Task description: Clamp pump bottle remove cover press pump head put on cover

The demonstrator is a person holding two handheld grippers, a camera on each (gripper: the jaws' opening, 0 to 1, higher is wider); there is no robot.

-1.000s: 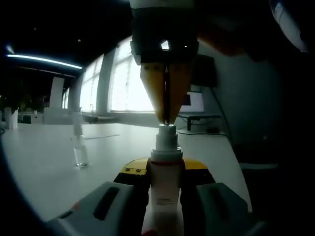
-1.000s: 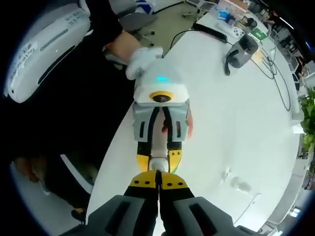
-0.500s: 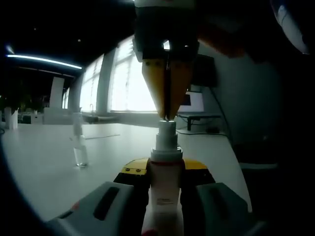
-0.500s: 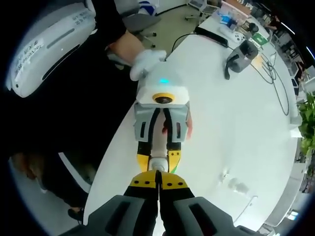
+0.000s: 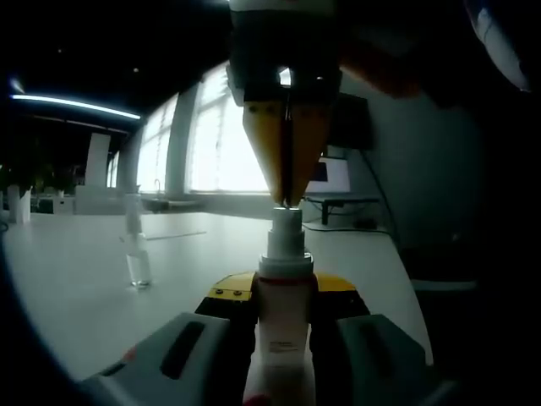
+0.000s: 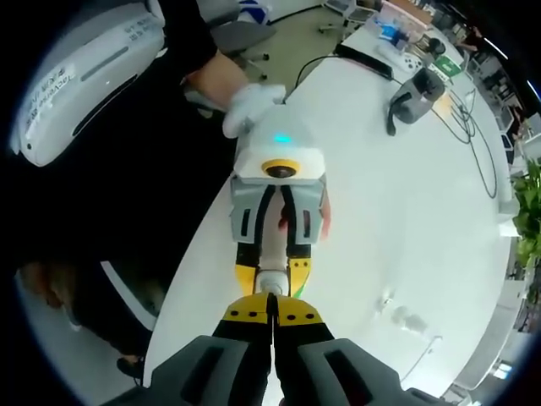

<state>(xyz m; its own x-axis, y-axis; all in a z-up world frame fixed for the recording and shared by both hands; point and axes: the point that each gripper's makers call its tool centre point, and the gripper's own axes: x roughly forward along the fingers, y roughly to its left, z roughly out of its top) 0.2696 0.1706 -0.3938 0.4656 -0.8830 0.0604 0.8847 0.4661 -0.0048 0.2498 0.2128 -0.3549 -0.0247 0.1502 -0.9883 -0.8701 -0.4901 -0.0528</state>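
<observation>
Two grippers meet at one pump bottle point(image 5: 285, 338). The left gripper point(image 5: 285, 296) pinches the bottle's white body between its yellow-tipped jaws, holding it upright above the white table point(image 5: 84, 288). The right gripper point(image 5: 286, 201) comes down from the top of the left gripper view with its yellow jaws pressed together, and their tips rest on the pump head point(image 5: 286, 227); the dim backlight makes it hard to tell whether the head is pushed down. In the right gripper view, the right gripper point(image 6: 272, 315) points down at the bottle point(image 6: 272, 279), whose round top sits just beyond the closed tips, and the left gripper point(image 6: 275, 254) clamps the bottle from the far side. A gloved hand point(image 6: 249, 106) holds the left gripper's handle. The clear cover point(image 5: 135, 245) stands upright on the table, well apart from the bottle, toward the left of the left gripper view. Farther out on the table point(image 6: 406, 194) lie a black cable point(image 6: 478, 144) and a grey device point(image 6: 414, 89).
</observation>
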